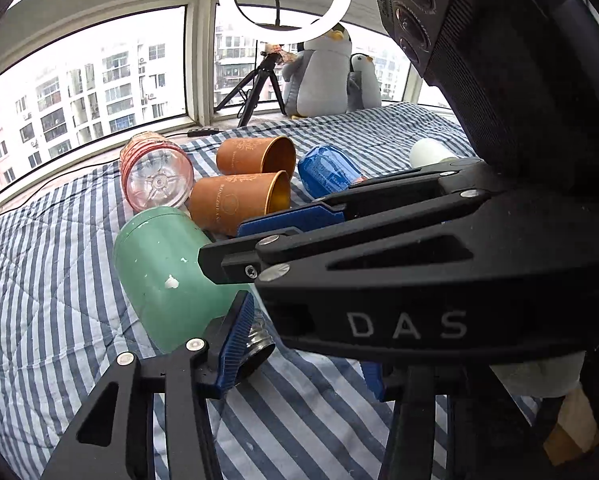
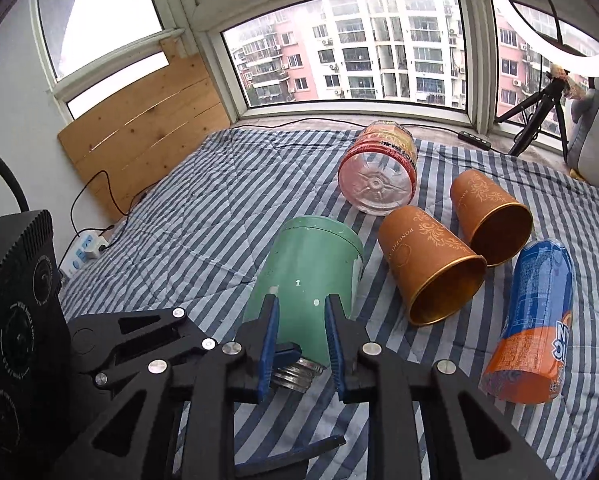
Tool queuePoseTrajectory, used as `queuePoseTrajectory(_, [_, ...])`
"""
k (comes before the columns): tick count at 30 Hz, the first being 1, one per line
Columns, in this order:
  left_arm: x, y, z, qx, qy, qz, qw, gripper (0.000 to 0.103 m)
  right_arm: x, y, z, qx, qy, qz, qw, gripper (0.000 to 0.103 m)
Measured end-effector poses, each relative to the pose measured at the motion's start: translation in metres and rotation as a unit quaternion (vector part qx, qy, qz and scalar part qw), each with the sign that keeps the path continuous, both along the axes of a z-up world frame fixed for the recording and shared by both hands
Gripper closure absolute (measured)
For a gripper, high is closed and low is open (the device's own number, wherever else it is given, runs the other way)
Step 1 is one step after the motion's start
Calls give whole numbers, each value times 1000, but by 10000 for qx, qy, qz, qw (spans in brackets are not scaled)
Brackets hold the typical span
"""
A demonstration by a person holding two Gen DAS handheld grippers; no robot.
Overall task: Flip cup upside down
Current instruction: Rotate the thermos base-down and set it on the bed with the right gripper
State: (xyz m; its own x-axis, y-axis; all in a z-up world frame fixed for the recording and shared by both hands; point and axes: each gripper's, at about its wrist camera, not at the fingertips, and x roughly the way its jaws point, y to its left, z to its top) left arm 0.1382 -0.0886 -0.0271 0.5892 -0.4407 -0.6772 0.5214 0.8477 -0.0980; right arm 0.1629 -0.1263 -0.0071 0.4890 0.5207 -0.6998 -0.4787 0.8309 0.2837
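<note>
A green cup (image 2: 311, 280) with a threaded metal neck (image 2: 297, 376) lies on its side on the striped bedcover; it also shows in the left wrist view (image 1: 167, 272). My right gripper (image 2: 299, 344) has its blue pads on either side of the cup near the neck, jaws apart, not clearly pressing. My left gripper (image 1: 303, 360) is open around the neck end from the side; its left pad (image 1: 235, 344) lies by the neck (image 1: 259, 344). The other gripper's body crosses the left wrist view above the cup.
Two orange cups (image 2: 431, 272) (image 2: 491, 216) lie on their sides right of the green cup. A clear bottle with red label (image 2: 379, 176) lies behind. A blue and orange bottle (image 2: 535, 320) lies at right. Plush penguins (image 1: 323, 76), tripod and ring light stand by the window.
</note>
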Motion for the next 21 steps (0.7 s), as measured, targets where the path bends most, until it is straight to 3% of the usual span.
queuePoseTrajectory(2, [-9, 10, 1, 4, 12, 22, 10000, 50, 0, -10, 0, 138, -34, -138, 9998, 55])
queuePoseTrajectory(4, [-13, 29, 0, -132, 131, 109, 9998, 32, 3, -12, 2, 209, 19, -85, 9997, 38])
queuePoseTrajectory(5, [-16, 39, 0, -177, 206, 161, 9995, 29, 8, -10, 1, 239, 175, -43, 9996, 34])
queuePoseTrajectory(11, [-15, 89, 0, -280, 426, 725, 9961, 27, 49, 29, -12, 94, 1034, 220, 9944, 29])
queuePoseTrajectory(16, [-23, 118, -5, -386, 406, 970, 9937, 27, 83, 65, -28, -363, 1252, 362, 9908, 23])
queuePoseTrajectory(19, [-33, 130, -8, -400, 396, 1094, 9924, 27, 103, 75, -45, -514, 1676, 470, 9834, 23])
queuePoseTrajectory(21, [-34, 135, -9, -438, 376, 1137, 9918, 27, 106, 76, -51, -464, 1667, 400, 9841, 24])
